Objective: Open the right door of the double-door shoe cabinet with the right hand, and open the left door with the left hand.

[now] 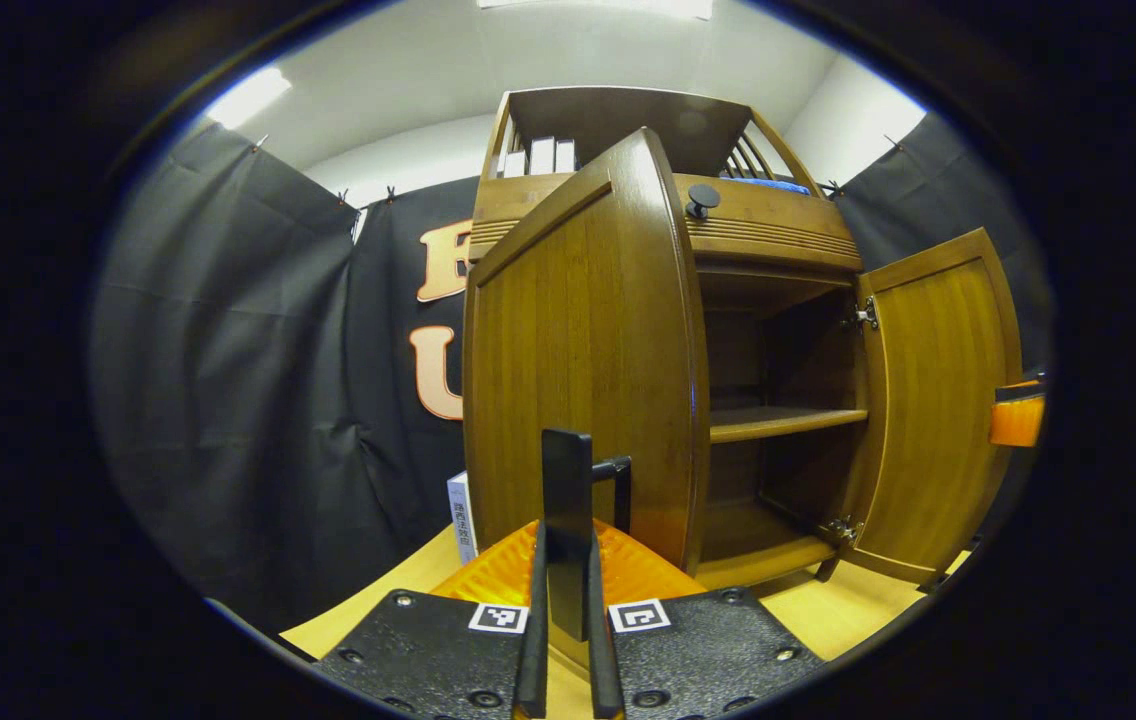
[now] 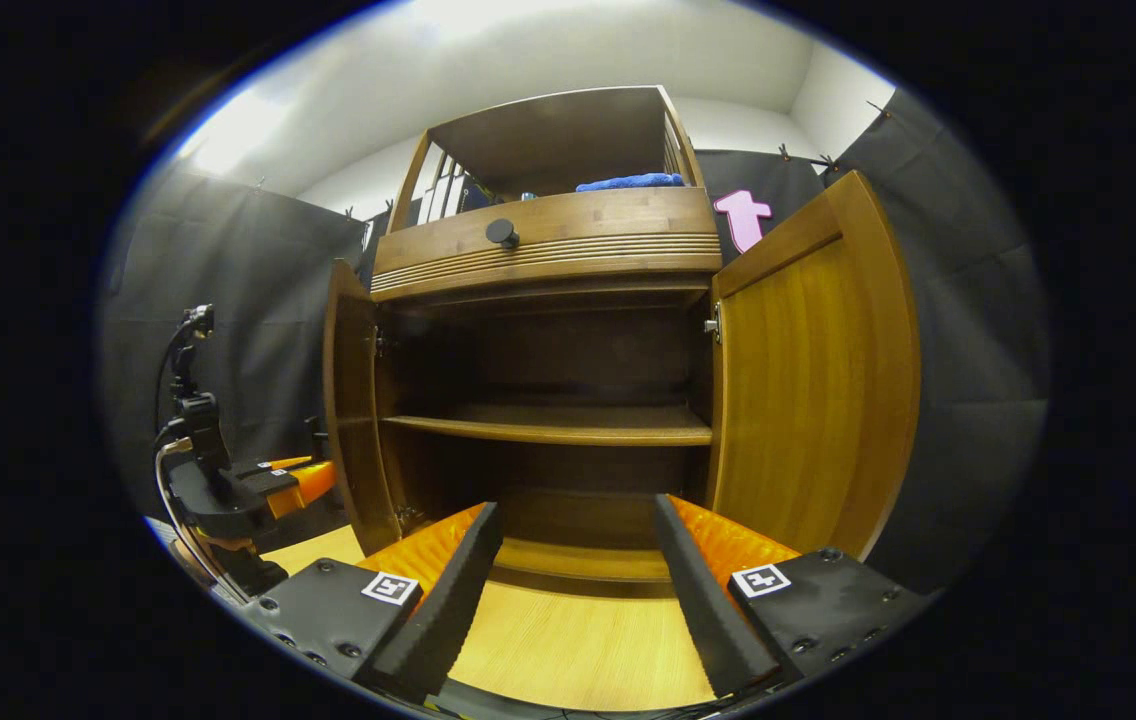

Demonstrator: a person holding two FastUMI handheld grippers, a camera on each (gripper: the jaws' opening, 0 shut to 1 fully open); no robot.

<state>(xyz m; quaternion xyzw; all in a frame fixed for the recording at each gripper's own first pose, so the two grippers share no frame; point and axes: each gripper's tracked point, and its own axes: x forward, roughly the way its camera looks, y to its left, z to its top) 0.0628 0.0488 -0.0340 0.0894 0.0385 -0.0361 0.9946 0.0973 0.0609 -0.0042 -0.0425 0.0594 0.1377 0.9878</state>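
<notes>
The wooden shoe cabinet (image 2: 548, 250) stands with both doors swung out. In the left gripper view the left door (image 1: 578, 370) shows its outer face close up, and my left gripper (image 1: 568, 560) is shut on that door's black upright handle (image 1: 568, 480). The right door (image 1: 938, 400) hangs wide open at the far right. In the right gripper view my right gripper (image 2: 576, 508) is open with nothing between its fingers, facing the cabinet's inside between the left door (image 2: 353, 400) and the right door (image 2: 818, 380). The left gripper (image 2: 258, 490) shows beside the left door.
An inner shelf (image 2: 548, 425) crosses the dark, bare interior. Above the doors is a drawer with a round black knob (image 2: 502, 232). A blue cloth (image 2: 628, 182) lies on the top shelf. A white box (image 1: 461, 515) stands left of the cabinet on the light wooden surface (image 2: 568, 640).
</notes>
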